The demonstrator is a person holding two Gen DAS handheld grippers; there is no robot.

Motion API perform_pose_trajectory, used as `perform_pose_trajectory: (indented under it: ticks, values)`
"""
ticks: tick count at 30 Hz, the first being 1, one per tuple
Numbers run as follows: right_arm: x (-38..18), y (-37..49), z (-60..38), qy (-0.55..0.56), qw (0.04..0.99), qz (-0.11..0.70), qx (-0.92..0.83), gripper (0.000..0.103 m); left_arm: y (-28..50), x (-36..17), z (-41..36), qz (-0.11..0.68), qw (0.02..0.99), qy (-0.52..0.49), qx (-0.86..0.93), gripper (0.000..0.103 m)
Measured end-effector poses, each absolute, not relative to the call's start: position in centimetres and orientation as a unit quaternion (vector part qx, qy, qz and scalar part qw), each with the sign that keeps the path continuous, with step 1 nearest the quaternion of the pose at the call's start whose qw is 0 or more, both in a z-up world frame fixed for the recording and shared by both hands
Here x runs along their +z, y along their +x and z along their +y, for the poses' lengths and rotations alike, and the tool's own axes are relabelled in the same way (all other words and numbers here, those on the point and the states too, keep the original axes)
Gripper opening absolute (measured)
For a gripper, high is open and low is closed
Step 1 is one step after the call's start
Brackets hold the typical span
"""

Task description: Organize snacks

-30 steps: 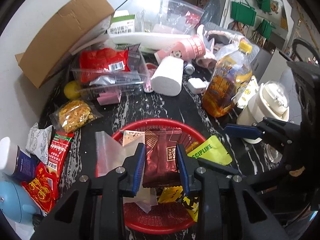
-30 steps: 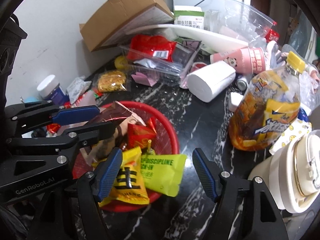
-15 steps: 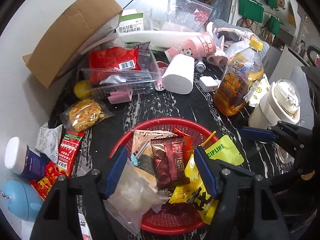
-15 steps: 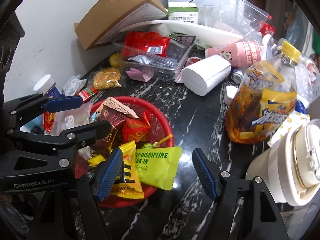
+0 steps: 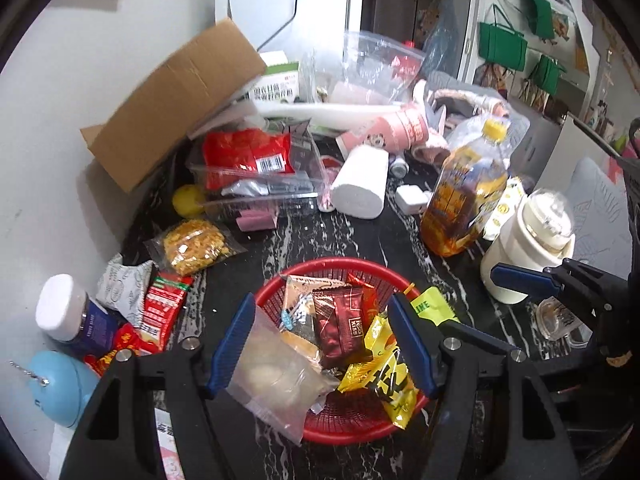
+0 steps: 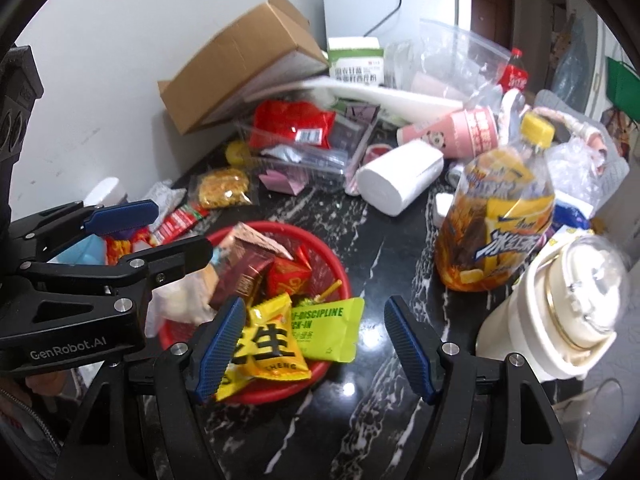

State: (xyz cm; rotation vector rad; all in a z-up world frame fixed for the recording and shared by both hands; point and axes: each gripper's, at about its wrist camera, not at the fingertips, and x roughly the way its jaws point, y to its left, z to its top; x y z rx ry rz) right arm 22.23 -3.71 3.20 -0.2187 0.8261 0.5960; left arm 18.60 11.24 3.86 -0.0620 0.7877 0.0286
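Observation:
A red mesh basket (image 5: 344,268) stands on the black marble counter, with several snack packets in it. Among them are a dark red packet (image 5: 340,328), a clear bag (image 5: 276,376), a yellow packet (image 6: 272,344) and a green one (image 6: 328,332) hanging over the rim. My left gripper (image 5: 320,300) hovers open above the basket, its pads clear of the packets. My right gripper (image 6: 315,302) is open and empty over the basket's right edge (image 6: 340,276). Loose snacks lie left of the basket: a yellow crunchy bag (image 5: 196,246) and a red sachet (image 5: 164,304).
Behind the basket are a tipped cardboard box (image 5: 176,100), a clear tray holding a red packet (image 5: 248,156) and a white paper roll (image 5: 360,188). A tea bottle (image 5: 468,196) and a cream flask (image 5: 528,244) stand right. A white-lidded blue jar (image 5: 68,316) stands left.
My left gripper opened and let go of the dark red packet, which now lies in the basket. Both grippers have lifted and pulled back from the basket.

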Motion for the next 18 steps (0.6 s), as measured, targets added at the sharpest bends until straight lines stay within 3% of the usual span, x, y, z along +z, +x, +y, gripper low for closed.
perform_pose_trajectory:
  ticks: [18]
  values:
    - [11.0, 14.9, -4.8, -0.098, 0.907, 0.306, 0.271, 0.073, 10.2, 11.7, 10.9, 0.274, 0.961, -0.011, 0.037, 0.068]
